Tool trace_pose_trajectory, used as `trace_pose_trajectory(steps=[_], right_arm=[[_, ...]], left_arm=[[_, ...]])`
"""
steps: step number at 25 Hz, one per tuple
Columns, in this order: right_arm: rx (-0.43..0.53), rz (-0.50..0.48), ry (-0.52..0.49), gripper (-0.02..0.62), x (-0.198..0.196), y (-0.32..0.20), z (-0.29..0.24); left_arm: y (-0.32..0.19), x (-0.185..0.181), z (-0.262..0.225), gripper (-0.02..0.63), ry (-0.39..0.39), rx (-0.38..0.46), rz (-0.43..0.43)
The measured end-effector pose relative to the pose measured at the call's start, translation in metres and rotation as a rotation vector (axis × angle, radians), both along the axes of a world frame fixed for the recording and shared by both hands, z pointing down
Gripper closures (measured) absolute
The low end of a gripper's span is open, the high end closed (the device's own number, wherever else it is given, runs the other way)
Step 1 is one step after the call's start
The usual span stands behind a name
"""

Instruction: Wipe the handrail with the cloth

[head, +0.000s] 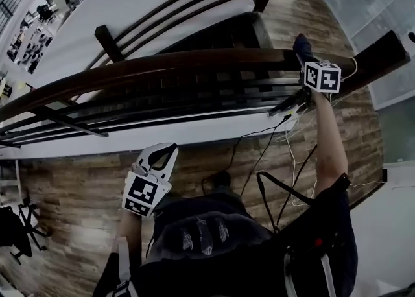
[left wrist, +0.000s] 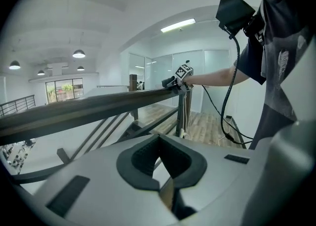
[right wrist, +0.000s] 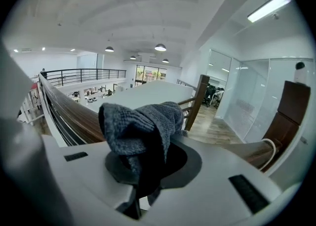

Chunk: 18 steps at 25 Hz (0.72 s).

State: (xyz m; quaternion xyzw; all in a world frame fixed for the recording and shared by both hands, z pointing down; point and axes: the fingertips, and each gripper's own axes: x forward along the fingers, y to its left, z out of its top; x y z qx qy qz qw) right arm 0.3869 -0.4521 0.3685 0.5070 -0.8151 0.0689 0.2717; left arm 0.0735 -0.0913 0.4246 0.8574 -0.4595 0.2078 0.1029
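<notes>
1. The cloth [right wrist: 140,126], grey and bunched, is pinched between the closed jaws of the right gripper [right wrist: 148,168]. It is held at the top of the dark wooden handrail [head: 162,65], towards its right end.
2. The left gripper [left wrist: 160,166] is held low, apart from the rail, with its jaws pressed together on nothing.
3. Metal bars [head: 194,104] run beneath the handrail. A newel post [right wrist: 197,101] is seen beyond the cloth, and cables [head: 259,159] hang over the plank floor [head: 78,185].

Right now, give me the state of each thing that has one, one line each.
Left gripper: shut, empty, held clear of the handrail.
Right gripper: shut on the cloth.
Cloth: bunched up, held at the handrail's top.
Handrail: in place; clean or dirty, cannot tell.
</notes>
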Motion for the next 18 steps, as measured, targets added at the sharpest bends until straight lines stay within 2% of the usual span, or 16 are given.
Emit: trace_pose_trajectory(steps=[5, 9, 11, 13, 18], right_arm=[[0.004, -0.044, 0.006, 0.555, -0.128, 0.032, 0.001], [-0.001, -0.144, 0.018, 0.556, -0.256, 0.068, -0.003], [0.004, -0.202, 0.031, 0.557, -0.297, 0.086, -0.009], [0.03, -0.264, 0.098, 0.557, -0.32, 0.099, -0.012], [0.03, -0.51, 0.131, 0.557, -0.423, 0.141, 0.001]], left_arm=[[0.034, -0.09, 0.004, 0.598, 0.006, -0.017, -0.007], [0.07, -0.159, 0.004, 0.598, 0.026, -0.05, -0.08], [0.081, -0.165, -0.001, 0.598, 0.037, -0.054, -0.109], [0.084, -0.156, -0.004, 0.598, 0.033, -0.054, -0.135], [0.095, -0.167, 0.003, 0.598, 0.019, -0.056, -0.247]])
